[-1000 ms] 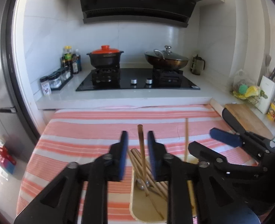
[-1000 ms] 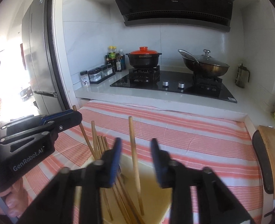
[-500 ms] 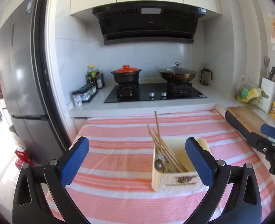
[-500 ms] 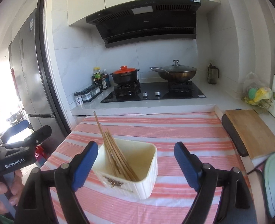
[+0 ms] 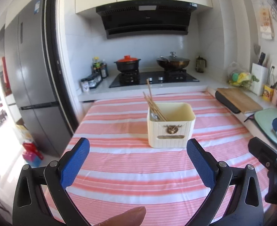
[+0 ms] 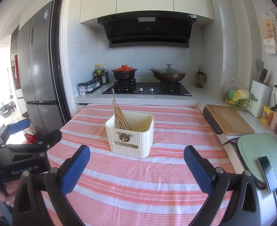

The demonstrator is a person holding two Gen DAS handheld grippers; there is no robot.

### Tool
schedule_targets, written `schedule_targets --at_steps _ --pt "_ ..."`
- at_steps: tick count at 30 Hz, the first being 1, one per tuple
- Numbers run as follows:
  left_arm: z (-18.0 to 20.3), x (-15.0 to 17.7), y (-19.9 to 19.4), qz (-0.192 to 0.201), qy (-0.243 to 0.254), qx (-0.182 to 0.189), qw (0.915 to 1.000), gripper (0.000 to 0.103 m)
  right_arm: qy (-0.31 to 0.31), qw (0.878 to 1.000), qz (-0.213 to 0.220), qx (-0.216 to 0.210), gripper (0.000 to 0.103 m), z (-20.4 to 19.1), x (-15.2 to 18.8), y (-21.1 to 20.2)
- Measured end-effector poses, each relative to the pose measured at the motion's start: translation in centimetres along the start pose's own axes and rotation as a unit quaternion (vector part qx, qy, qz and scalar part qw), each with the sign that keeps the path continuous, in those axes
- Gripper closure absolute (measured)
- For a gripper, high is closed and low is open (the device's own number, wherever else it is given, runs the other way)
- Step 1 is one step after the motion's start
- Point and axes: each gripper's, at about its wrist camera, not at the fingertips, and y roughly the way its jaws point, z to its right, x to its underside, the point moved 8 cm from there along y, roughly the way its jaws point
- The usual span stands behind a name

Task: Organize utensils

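Cream ribbed plastic utensil box [image 6: 131, 140] mid worktop [image 6: 157, 179]; wooden chopsticks [image 6: 119, 115] inside, leaning left; black gas hob [image 6: 147, 90] behind; wooden cutting board [image 6: 230, 119] right.

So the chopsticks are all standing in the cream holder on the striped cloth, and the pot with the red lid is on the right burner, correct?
Not quite. The pot with the red lid sits on the left burner, as the right wrist view shows. The chopsticks do stand in the cream holder on the striped cloth.

Two claw-mounted fisheye views, side by side, look slightly down across the striped worktop [image 5: 119, 169] toward the stove [image 6: 147, 89] (both share it).
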Motion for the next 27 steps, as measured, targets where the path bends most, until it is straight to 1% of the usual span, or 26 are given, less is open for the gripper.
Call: schedule_targets --at_steps 1,5,9,12,18,27 --pt "0.0 0.1 -0.4 -0.001 0.0 -0.003 1.0 0.0 -0.002 1.0 0.002 0.001 0.001 -0.1 0.2 -0.5" --pt "-0.2 0.4 -1.7 -0.003 -0.016 0.012 0.9998 0.0 -0.017 1.0 0.008 0.002 0.001 -0.8 0.6 -2.5" --pt "-0.9 0.1 -2.7 0.004 -0.027 0.006 0.9996 0.0 -0.019 1.0 0.011 -0.002 0.001 -1.2 0.8 -3.7" --pt "-1.2 0.0 -3.2 0.008 -0.03 0.006 0.9995 0.0 -0.024 1.0 0.01 -0.003 0.001 -1.5 0.8 -3.9" --pt "-1.2 0.3 -3.4 0.003 -0.031 0.013 0.9994 0.0 -0.03 0.999 0.009 -0.013 0.001 -2.5 1.0 -4.3" --pt "-1.4 0.3 -3.5 0.003 -0.031 0.01 0.9994 0.0 -0.032 0.999 0.013 -0.011 0.001 -2.9 0.7 -4.8"
